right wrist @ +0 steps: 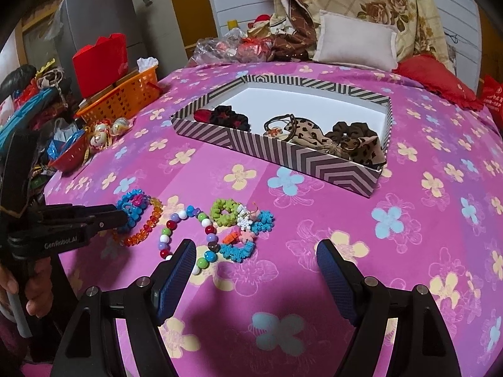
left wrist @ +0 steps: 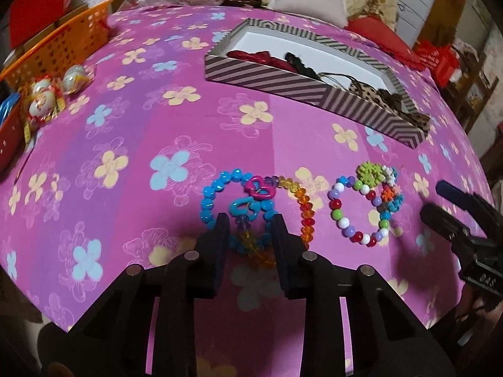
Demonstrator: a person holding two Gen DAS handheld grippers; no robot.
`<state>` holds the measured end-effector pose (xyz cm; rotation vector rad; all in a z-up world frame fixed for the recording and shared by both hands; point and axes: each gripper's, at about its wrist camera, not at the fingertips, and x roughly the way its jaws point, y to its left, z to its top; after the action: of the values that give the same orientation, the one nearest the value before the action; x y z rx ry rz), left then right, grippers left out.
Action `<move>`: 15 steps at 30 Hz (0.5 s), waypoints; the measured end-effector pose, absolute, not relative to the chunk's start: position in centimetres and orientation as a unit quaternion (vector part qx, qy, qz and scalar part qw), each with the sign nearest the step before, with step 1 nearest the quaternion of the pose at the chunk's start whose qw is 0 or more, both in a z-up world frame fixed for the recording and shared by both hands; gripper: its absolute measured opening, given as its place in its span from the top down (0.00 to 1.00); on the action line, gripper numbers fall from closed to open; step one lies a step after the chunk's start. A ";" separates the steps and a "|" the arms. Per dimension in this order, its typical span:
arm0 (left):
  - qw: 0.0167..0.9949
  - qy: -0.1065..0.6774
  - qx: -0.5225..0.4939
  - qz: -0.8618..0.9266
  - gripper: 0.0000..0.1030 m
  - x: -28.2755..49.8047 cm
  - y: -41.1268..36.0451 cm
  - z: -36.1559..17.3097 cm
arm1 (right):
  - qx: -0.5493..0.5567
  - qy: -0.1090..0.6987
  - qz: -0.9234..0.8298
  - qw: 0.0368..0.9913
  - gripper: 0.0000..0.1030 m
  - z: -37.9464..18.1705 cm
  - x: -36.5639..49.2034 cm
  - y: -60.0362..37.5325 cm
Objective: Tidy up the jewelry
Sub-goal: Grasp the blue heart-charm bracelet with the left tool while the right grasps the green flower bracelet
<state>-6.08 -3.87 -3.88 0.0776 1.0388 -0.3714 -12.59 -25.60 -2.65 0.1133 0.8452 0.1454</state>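
L gripper (left wrist: 248, 229): jaws narrowed round blue bracelet (left wrist: 220, 202), contact unclear; prob for lifting.
R gripper (right wrist: 256, 259): wide apart, empty.
Striped box (right wrist: 283, 152): likely destination.

Item count, as visible:

- Beaded bracelets: 3, namely blue bracelet (left wrist: 220, 201), orange crystal bracelet (left wrist: 303, 207), multicolour bead bracelet (left wrist: 355, 216).
- Small crochet hair ties: 2 countable, green hair tie (right wrist: 223, 212) and blue hair tie (right wrist: 239, 249); the tangle between them cannot be counted.
- Striped box (right wrist: 267, 147): 1.
- Orange basket (right wrist: 125, 99): 1.
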 end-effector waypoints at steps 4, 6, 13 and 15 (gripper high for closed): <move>0.845 0.494 0.064 -0.193 0.76 -6.4 -4.2 -4.0 | 0.054 0.412 0.070 0.907 0.25 -2.8 -12.3 -25.7; 0.842 0.497 0.063 -0.198 0.76 -6.1 -4.1 -4.0 | 0.056 0.413 0.070 0.906 0.25 -2.9 -12.1 -25.8; 0.830 0.510 0.048 -0.219 0.91 -5.3 -4.0 -4.1 | 0.037 0.417 0.071 0.905 0.25 -3.3 -10.9 -25.4; 0.829 0.510 0.048 -0.224 0.91 -5.3 -4.1 -4.1 | 0.033 0.420 0.071 0.904 0.25 -3.5 -10.3 -25.2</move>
<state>-5.26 -4.13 -4.10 0.1016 1.0823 -0.4761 -10.29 -25.19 -3.49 0.0674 0.8680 0.1462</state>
